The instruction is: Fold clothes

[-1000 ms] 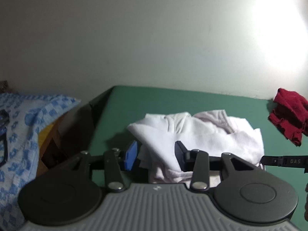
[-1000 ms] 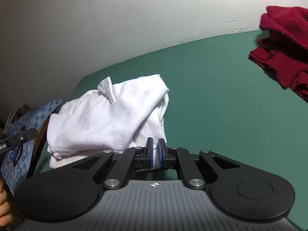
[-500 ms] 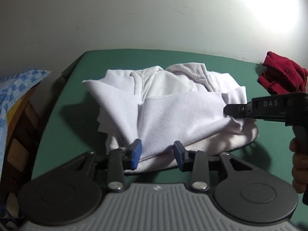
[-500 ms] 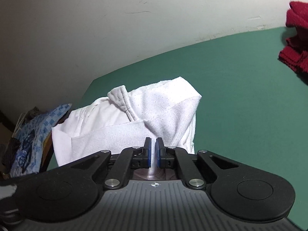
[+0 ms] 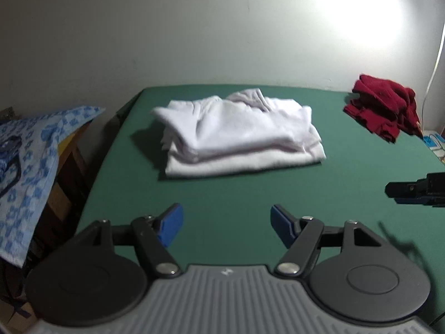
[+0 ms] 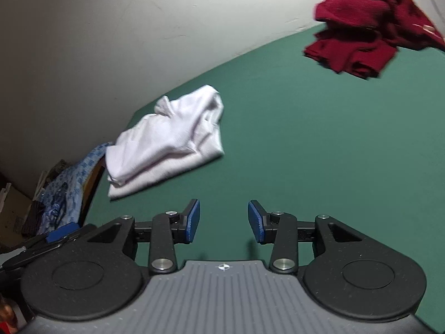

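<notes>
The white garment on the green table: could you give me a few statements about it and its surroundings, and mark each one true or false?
1. The white garment lies folded on the green table. True.
2. The left tool is clamped on the garment. False: its jaws have just been opening, with nothing between them.
3. A dark red garment lies apart from the white one. True.
4. The right tool holds the red garment. False: its jaws have just been opening, over bare table.
5. Blue patterned cloth covers the white garment. False: it lies beside the table.
</notes>
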